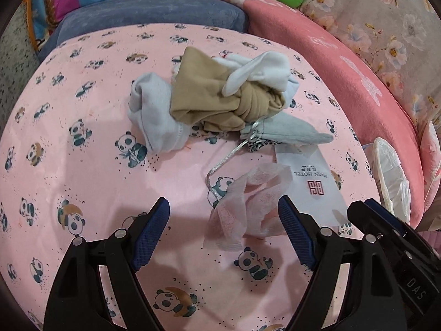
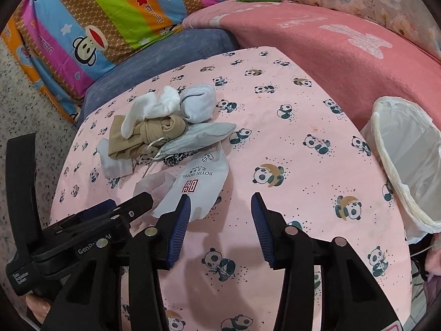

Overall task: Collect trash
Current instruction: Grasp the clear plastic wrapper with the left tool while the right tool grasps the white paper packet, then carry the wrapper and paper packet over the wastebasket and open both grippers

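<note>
The left gripper (image 1: 223, 215) hangs low over the pink panda sheet (image 1: 82, 165), fingers spread wide around a crumpled translucent wrapper (image 1: 248, 207) without visibly pinching it. Just right of the wrapper lies a flat white hotel packet (image 2: 198, 190), below the sock pile (image 2: 165, 127). The right gripper (image 2: 220, 212) hovers wide open and empty, its left finger (image 2: 179, 229) overlapping the packet's edge, the lined bin (image 2: 408, 165) farther right.

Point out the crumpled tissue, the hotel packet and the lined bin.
crumpled tissue (image 1: 248, 201), left wrist view, its bunched middle.
hotel packet (image 2: 198, 187), right wrist view, beside the red logo.
lined bin (image 2: 413, 151), right wrist view, inner liner wall.
</note>
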Action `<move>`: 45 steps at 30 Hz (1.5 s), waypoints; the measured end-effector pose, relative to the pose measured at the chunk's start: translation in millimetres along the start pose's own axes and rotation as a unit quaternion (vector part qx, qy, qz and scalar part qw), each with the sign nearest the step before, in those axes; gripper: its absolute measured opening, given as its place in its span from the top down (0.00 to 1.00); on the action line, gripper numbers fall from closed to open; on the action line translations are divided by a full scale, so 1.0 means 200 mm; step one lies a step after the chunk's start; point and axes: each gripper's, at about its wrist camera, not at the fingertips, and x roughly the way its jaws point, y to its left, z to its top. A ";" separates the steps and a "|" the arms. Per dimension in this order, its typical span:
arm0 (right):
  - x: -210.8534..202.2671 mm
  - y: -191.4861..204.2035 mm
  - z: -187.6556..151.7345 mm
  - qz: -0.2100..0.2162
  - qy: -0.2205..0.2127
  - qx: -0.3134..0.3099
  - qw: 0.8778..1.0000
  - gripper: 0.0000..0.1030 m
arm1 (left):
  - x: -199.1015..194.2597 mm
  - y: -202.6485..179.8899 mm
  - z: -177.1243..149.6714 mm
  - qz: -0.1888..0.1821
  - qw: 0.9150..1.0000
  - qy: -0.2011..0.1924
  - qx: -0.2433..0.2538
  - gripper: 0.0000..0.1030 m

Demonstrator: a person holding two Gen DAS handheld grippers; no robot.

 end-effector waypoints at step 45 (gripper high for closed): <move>-0.67 -0.28 0.16 0.015 -0.160 0.038 0.986 0.97 | -0.36 -0.64 0.15 -0.078 0.988 -0.072 0.114 0.85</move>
